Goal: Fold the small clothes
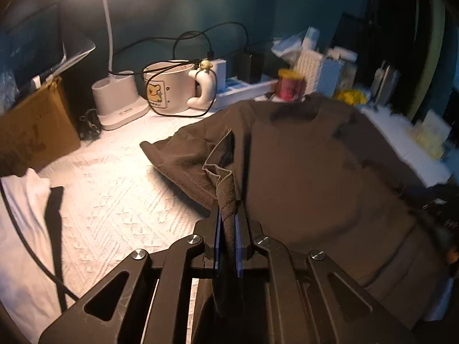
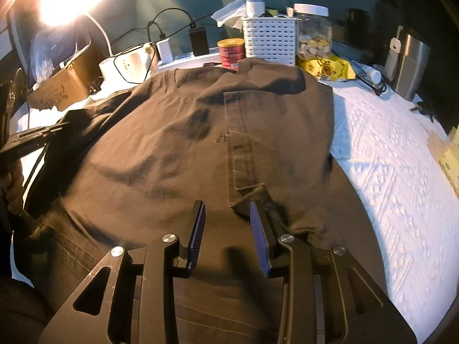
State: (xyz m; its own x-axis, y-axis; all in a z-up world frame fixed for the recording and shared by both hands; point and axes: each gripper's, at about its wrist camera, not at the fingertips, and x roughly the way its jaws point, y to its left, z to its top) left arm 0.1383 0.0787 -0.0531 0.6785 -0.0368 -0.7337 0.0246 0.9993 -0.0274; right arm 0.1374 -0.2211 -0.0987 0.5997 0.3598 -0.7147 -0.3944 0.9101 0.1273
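Left wrist view: left claw (image 1: 228, 223) clamped on a bunched, stitched hem of the brown shirt (image 1: 315, 172), blue pads (image 1: 237, 229) pressed against the fabric from both sides. Shirt spread across the white textured cloth (image 1: 109, 189) on the desk, long axis running away from the camera, collar end toward the clutter at the back. Left sleeve (image 1: 178, 149) fanned out sideways toward the lamp base (image 1: 120, 100). Seen only from this side: cartoon-printed mug (image 1: 169, 89), cardboard box (image 1: 37, 126) at the left edge, black cable (image 1: 34, 243) trailing over the cloth.

Right wrist view: right claw (image 2: 228, 223) apart, nothing between its pads, poised over the shirt's lower part (image 2: 200, 215); contact with the fabric could not be told. Chest pocket (image 2: 241, 143) visible here alone, its opening toward the collar and its pointed bottom toward the camera, confirming the same lengthwise lie. Also shown only here: bare cloth (image 2: 387, 157) to the shirt's right, white basket (image 2: 269, 40), clear jar (image 2: 314, 31), red can (image 2: 231, 53), yellow bag (image 2: 327, 67), metal container (image 2: 407, 63). Left claw's body (image 2: 31, 140) entered at the left edge, gripped by a hand (image 2: 13, 183).
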